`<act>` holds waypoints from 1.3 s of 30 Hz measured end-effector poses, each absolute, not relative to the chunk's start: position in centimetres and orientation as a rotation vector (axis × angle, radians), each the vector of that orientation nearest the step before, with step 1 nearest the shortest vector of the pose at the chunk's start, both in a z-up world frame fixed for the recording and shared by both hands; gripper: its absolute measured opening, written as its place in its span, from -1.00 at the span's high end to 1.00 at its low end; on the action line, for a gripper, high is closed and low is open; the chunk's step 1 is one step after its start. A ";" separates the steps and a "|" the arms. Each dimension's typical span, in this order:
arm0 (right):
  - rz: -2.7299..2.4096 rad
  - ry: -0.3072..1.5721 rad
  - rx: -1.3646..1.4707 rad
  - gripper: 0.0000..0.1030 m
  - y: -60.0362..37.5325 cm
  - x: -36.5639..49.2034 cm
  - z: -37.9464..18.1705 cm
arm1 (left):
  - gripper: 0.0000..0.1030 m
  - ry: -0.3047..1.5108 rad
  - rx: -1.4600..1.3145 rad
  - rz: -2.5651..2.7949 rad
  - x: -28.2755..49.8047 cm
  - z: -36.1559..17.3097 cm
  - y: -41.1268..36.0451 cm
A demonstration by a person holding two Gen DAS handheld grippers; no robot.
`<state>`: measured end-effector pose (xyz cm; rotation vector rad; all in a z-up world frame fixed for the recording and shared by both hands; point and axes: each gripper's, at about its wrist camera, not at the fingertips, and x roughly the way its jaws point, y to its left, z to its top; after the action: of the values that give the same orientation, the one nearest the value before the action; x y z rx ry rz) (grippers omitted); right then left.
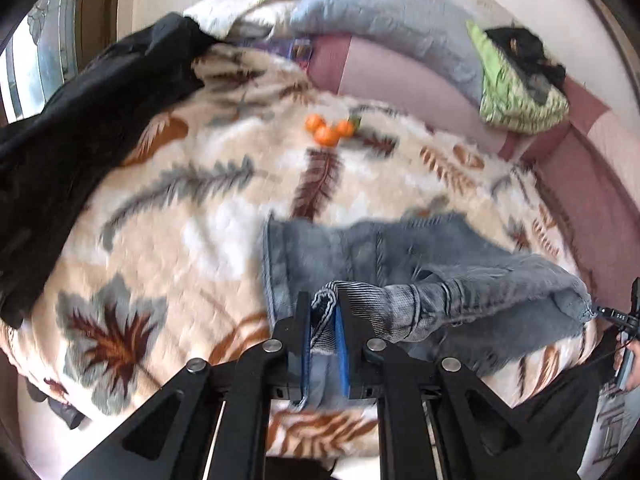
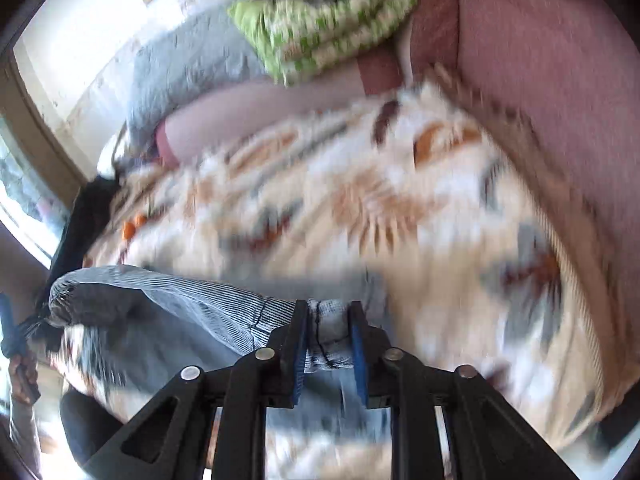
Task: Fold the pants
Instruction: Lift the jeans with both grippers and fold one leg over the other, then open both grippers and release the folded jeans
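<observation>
Grey-blue jeans (image 1: 360,248) lie on the leaf-patterned blanket (image 1: 180,216), with one end lifted off it. My left gripper (image 1: 325,312) is shut on a bunched edge of the jeans, the denim pinched between its blue pads (image 1: 342,344). In the right wrist view my right gripper (image 2: 329,322) is shut on a thicker fold of the same jeans (image 2: 180,292), which stretch away to the left, raised above the blanket (image 2: 400,208). The right wrist view is blurred.
Three orange fruits (image 1: 328,130) lie on the blanket beyond the jeans. A black garment (image 1: 80,128) covers the left side. A grey pillow (image 1: 400,12) and a green patterned bundle (image 1: 516,88) rest at the back on the pink sheet (image 1: 400,88). A hand (image 2: 24,376) shows at far left.
</observation>
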<state>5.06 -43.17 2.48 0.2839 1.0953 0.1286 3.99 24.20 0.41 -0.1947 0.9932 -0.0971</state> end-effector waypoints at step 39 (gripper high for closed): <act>-0.079 1.031 0.182 -0.23 -41.2 9.5 3.5 | -0.47 0.988 -0.084 0.020 7.8 -4.7 16.8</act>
<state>9.50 -41.25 3.50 0.1816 1.0315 -0.0793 7.78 16.79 -4.69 -0.0844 0.9881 0.0204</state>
